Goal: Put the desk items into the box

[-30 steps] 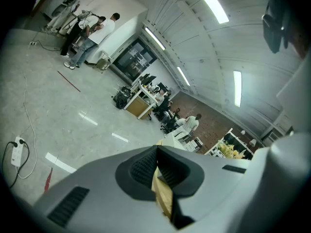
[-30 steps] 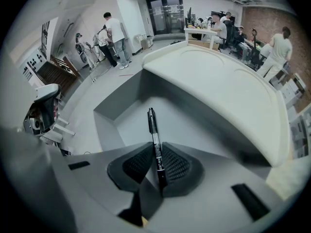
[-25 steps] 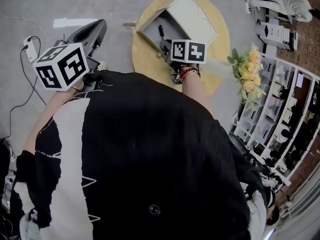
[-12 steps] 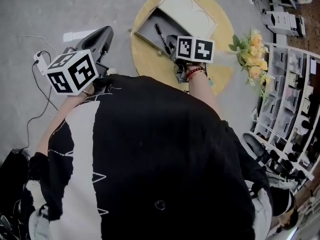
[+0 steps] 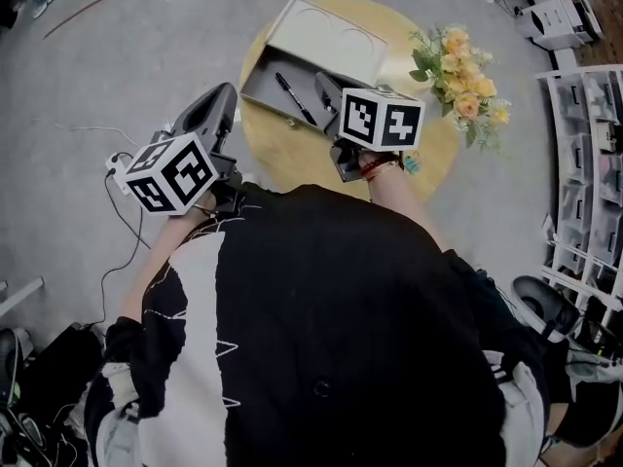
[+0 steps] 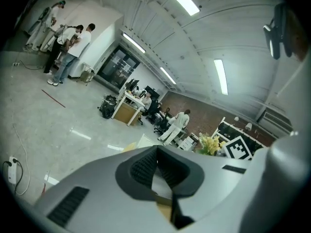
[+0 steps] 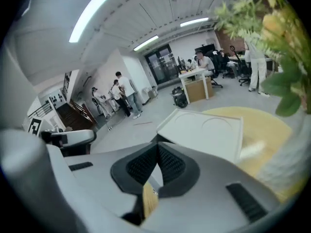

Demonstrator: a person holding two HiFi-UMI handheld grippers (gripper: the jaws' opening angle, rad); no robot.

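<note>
Your right gripper (image 5: 325, 88) has just been closing: its jaws now meet on nothing, and its body is hidden under the marker cube (image 5: 382, 118). Your left gripper (image 5: 222, 97) is also closed and empty. Only the head view shows the pen (image 5: 292, 97), lying in the open box (image 5: 263, 84) just left of the right gripper. The right gripper view shows the lid (image 7: 204, 130), not the pen.

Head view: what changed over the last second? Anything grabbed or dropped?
The right tool has lifted up off the box, and its jaws have just been closing with nothing between them. The left tool, shut and empty, has swung in closer to the table. Nothing was picked up or let go. The pen lies in the open box as before, and the flowers have not moved.
</note>
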